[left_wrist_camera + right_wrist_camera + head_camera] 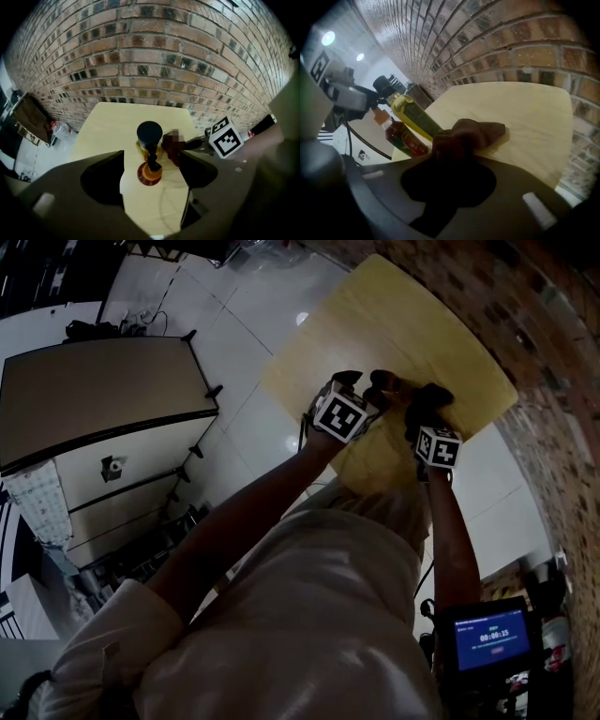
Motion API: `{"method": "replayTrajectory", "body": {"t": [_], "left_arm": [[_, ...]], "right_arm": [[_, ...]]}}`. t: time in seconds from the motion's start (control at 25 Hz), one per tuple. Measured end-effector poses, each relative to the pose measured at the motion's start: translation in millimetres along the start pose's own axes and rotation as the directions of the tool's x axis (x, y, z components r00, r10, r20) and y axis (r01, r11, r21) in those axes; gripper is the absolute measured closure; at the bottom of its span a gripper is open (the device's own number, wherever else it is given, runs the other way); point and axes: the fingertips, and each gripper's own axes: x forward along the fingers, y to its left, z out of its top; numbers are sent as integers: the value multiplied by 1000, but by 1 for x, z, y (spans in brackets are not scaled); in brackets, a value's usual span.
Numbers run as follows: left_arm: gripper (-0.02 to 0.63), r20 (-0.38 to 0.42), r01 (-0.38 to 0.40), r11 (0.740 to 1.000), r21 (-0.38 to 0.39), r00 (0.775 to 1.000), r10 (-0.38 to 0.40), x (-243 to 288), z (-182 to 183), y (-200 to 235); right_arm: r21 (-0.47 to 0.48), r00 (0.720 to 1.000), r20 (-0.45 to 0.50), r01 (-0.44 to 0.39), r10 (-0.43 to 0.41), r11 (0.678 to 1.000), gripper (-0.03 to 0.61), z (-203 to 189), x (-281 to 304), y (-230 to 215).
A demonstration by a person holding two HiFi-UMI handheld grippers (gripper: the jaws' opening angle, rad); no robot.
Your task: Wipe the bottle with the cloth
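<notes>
A yellow bottle with a black cap [149, 135] stands on the pale wooden table [110, 129], with a smaller red bottle with an orange cap [149, 174] just in front of it. My left gripper [152, 159] is open, its jaws wide on either side of the two bottles and touching neither. In the right gripper view the yellow bottle [412, 117] and the red bottle [402, 137] lean left of a brown cloth [466, 135]. My right gripper [450, 159] is shut on that cloth, right beside the yellow bottle. In the head view both grippers [364, 382] [427, 401] hide the bottles.
A brick wall [154, 56] runs close behind the table [394, 324]. The table's near edge [562, 159] drops to a white tiled floor [253, 324]. A white cabinet [103, 418] stands left, and a lit screen [492, 638] at the lower right.
</notes>
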Motion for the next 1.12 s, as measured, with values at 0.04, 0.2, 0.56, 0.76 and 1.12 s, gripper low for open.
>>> {"method": "replayTrajectory", "body": {"t": [0.04,0.2,0.56,0.76,1.12], "left_arm": [[221,-5,-3,1000,22,1000,3,2,-6,0],[224,-33,3,997,73,999,0,13,-20,-2],[443,-171,42,999,-19,984,-44,44,-35,7],[445,-21,180,969,-170,982,-187,42,-27,-13],[446,-33,166,943,288,986,-163,46,-30,-57]], "right_arm": [[14,1000,4,7,-7,1000,514,-5,-6,-6],[32,1000,14,27,-27,999,514,-19,-24,-16],[-6,995,88,-35,36,999,514,-14,-26,8],[-19,980,180,-79,81,997,514,11,-37,29],[-148,923,273,-237,270,960,517,57,-44,87]]}}
